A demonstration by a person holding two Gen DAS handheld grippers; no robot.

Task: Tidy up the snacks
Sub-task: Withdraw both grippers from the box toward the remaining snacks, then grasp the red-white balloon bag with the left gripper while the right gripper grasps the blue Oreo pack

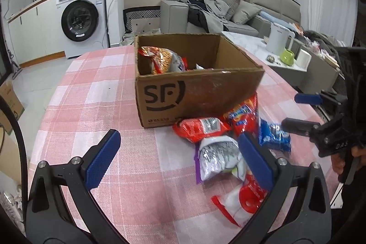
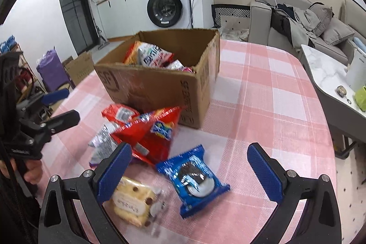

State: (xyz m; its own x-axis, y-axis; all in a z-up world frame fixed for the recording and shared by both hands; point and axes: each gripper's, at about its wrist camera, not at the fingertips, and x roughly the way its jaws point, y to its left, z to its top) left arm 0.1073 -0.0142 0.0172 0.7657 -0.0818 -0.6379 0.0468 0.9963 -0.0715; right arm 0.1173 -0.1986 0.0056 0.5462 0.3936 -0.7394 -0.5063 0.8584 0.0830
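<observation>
You are dealing with light, crinkly foil and plastic packets that will slide on each other and crush if squeezed hard, so take the blue cookie packet (image 2: 194, 177) across its flat middle, not by a sealed end, and close gently, since the sandwich cookie inside looks brittle. It lies flat on the pink checked desk (image 2: 263, 106) between the fingers of your right gripper (image 2: 189, 173), which is spread wide and holds nothing. Just beside it are a clear-wrapped biscuit packet (image 2: 135, 202) and a red bag (image 2: 155, 132) leaning on a silver-and-purple one. Behind the heap stands the open cardboard box (image 2: 160, 88), already holding several packets. Your left gripper (image 1: 178, 164) is also wide open and empty, hovering over the near side of the heap
</observation>
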